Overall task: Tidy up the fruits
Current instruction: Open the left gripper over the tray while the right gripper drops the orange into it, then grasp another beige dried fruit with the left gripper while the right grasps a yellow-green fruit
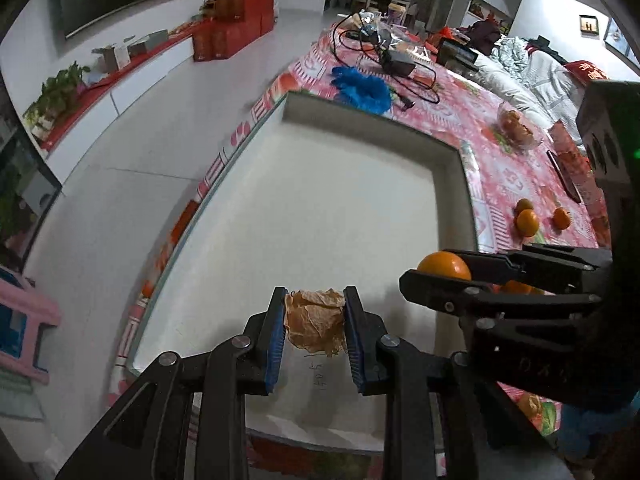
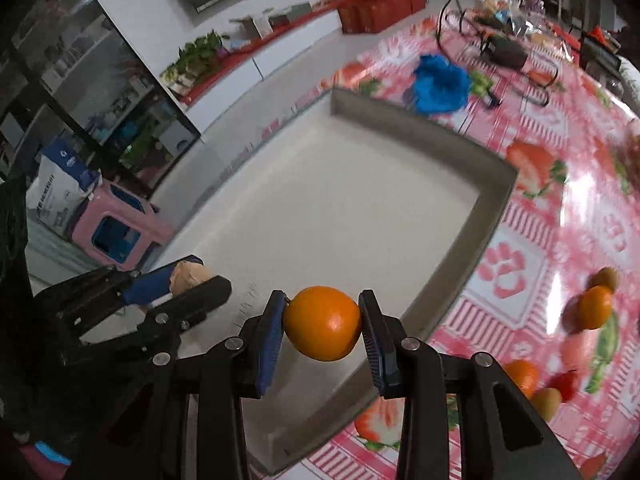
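1. Living-room table, mid-task: I have both grippers loaded over the white tray. My right gripper pinches an orange between its blue pads, just above the tray's near right corner.
2. My left gripper is clamped on a papery brown husked fruit, held over the tray's near edge. In the right wrist view the same fruit shows as a pale lump between that gripper's fingers.
3. The step in hand, as I judge it, is delivery: both fruits are above the tray and neither rests on it yet. The next move calls for lowering each to the tray floor, well apart, before I spread the fingers, since the orange could roll.
4. Loose oranges wait on the strawberry-print tablecloth beside the tray.
5. Hard to make out: the husked fruit's kind, the faint writing on the tray floor, and the blurred fruits at the right wrist view's edge.
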`<state>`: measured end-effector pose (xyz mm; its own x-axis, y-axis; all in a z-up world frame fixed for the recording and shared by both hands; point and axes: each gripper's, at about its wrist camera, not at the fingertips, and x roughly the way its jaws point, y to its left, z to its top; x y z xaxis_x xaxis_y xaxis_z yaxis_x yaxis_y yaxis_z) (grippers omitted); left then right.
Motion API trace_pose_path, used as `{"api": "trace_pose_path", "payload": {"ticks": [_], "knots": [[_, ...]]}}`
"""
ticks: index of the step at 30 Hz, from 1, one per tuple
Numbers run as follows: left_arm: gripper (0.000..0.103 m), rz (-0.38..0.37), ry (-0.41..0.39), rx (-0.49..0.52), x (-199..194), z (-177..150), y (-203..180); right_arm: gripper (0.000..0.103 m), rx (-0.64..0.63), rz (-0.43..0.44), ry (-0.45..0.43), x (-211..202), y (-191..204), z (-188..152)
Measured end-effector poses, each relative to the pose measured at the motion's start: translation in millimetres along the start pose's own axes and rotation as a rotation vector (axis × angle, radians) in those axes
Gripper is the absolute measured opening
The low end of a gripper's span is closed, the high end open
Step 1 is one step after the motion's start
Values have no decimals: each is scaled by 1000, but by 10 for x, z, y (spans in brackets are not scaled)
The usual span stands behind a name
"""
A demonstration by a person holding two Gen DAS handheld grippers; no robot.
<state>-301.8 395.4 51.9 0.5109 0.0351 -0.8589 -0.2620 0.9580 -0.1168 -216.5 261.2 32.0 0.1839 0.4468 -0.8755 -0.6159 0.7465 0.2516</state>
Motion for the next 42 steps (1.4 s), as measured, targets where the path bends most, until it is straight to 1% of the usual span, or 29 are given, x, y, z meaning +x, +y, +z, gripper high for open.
{"api": "trace_pose_path", "payload": {"ticks": [4,5,6,7,8,9,10,11,13,15,17,18,19,20,21,23,24,25,26,27,29,30,32,33,36,38,39,41,42], "knots": [[35,12,-22,-12,35,-27,5,39,6,-6,27,85,-43,-26],[38,21,-25,-16,32,-26,13,42,5,-7,28,80,-55,-30],[46,34,-30,-26,27,-24,30,45,3,-17,24,73,-61,-21],[58,49,-41,-47,7,-25,61,50,7,-20,22,64,-79,-14],[66,58,-53,-70,-17,-17,108,59,20,-18,20,25,-122,-5],[82,56,-71,-106,-57,-13,168,65,33,-15,15,-2,-163,-4],[85,35,-105,-149,-132,-22,231,77,52,-8,3,-62,-208,3],[85,14,-140,-181,-205,-27,269,86,71,22,-18,-160,-259,2],[87,-7,-205,-231,-392,-20,304,93,84,27,-50,-336,-312,-8],[88,-3,-248,-259,-609,30,281,94,77,8,-99,-621,-362,-53],[89,-20,-294,-279,-830,88,243,94,96,-5,-142,-938,-437,-135],[91,-47,-329,-289,-977,126,217,94,109,-3,-164,-1070,-481,-180],[92,-88,-377,-297,-1156,162,191,101,122,-1,-186,-1206,-525,-227],[92,-114,-415,-302,-1282,191,175,103,140,-1,-224,-1401,-595,-313],[92,-139,-470,-307,-1481,220,148,103,151,-5,-250,-1534,-644,-371],[93,-157,-535,-297,-1733,256,93,103,174,-18,-296,-1796,-744,-501],[98,-155,-569,-280,-1887,286,45,103,187,-24,-322,-1936,-788,-566],[103,-140,-584,-272,-1961,301,11,103,197,-32,-341,-2026,-828,-625],[103,-115,-600,-268,-2025,301,-22,103,215,-49,-364,-2137,-897,-720],[103,-81,-612,-254,-2063,298,-78,103,228,-61,-376,-2200,-938,-733],[103,-35,-594,-185,-2012,265,-227,103,267,-93,-400,-2289,-1092,-863],[103,-26,-543,-123,-1894,212,-352,103,283,-101,-404,-2303,-1146,-906],[103,-33,-426,-30,-1631,111,-556,103,314,-113,-388,-2258,-1255,-1003],[103,-41,-330,46,-1402,-4,-714,103,326,-122,-361,-2194,-1308,-1055],[103,-16,-177,210,-955,-368,-1126,103,330,-175,-271,-1956,-1423,-1173],[103,-24,-133,260,-819,-558,-1333,103,330,-204,-217,-1797,-1507,-1281],[103,-45,-116,272,-771,-650,-1427,103,335,-219,-185,-1710,-1565,-1336],[103,-71,-91,284,-722,-746,-1545,103,343,-234,-139,-1571,-1676,-1461],[103,-68,-76,296,-679,-783,-1619,103,346,-238,-121,-1518,-1715,-1491]]}}
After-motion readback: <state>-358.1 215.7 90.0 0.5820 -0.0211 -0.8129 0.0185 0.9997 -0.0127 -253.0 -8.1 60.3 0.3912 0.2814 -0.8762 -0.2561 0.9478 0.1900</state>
